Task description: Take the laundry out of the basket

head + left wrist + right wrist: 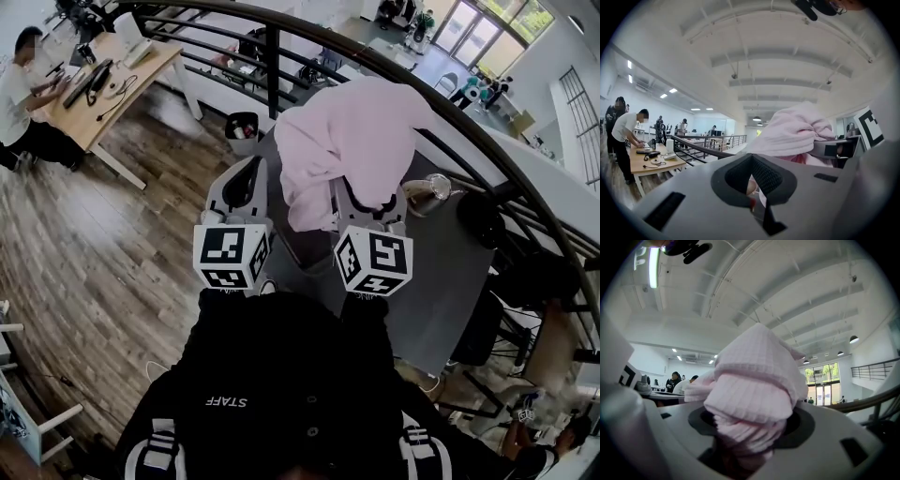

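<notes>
A pale pink ribbed garment [347, 145] hangs bunched up above the dark grey table [441, 281]. My right gripper [367, 204] is shut on it, and its fingertips are buried in the cloth. In the right gripper view the pink garment [752, 390] fills the space between the jaws of my right gripper [750, 437]. My left gripper [246, 180] is held just left of the garment, shut and with nothing in it. In the left gripper view the garment [797, 133] shows to the right, beyond my left gripper [752, 185]. No basket is in view.
A glass jug [427, 194] and a black round object [480, 217] stand on the table behind the garment. A black railing [272, 66] curves across the back, with a small bin [242, 129] near it. A person works at a wooden desk [112, 80] at the left.
</notes>
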### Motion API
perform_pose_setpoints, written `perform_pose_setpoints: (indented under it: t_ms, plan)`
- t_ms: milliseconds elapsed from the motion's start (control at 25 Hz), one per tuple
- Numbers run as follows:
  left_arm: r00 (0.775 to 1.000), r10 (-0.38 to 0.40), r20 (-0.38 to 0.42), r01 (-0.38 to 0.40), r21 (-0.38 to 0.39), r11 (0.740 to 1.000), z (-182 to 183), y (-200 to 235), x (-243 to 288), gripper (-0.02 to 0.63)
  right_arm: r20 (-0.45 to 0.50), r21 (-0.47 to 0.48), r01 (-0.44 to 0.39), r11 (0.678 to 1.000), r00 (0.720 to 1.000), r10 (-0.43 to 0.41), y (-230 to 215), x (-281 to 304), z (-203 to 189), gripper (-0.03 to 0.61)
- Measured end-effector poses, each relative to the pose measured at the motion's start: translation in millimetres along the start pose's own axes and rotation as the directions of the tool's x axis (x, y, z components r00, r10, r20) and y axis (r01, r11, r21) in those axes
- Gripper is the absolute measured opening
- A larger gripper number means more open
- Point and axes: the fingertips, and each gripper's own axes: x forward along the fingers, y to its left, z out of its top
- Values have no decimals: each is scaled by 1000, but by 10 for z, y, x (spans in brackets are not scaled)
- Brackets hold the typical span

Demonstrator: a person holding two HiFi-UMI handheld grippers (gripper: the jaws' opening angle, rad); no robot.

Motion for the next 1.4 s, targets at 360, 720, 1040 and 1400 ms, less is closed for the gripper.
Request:
perform_pose_setpoints:
  t_ms: [360,720,1040,1400]
  plan:
    - [1000,5,-7,-5,9,1000,-13,17,-17,0,16,-25,5,1000,1000,-5,37,-8,44,312]
    - [1000,12,-4,-12,14,1000,-26,33,23,0,35,-42,12,999,999,-11,11,9,93,312]
    - [1000,1,-6,-1,-2,1000,-13,43,64,0,28,-57,20,998,999,-18,11,64,89,311]
    - [1000,1,-11,-1,-3,1000,-35,61,85,0,31,-60,32,998,999,-30,-12,84,79,311]
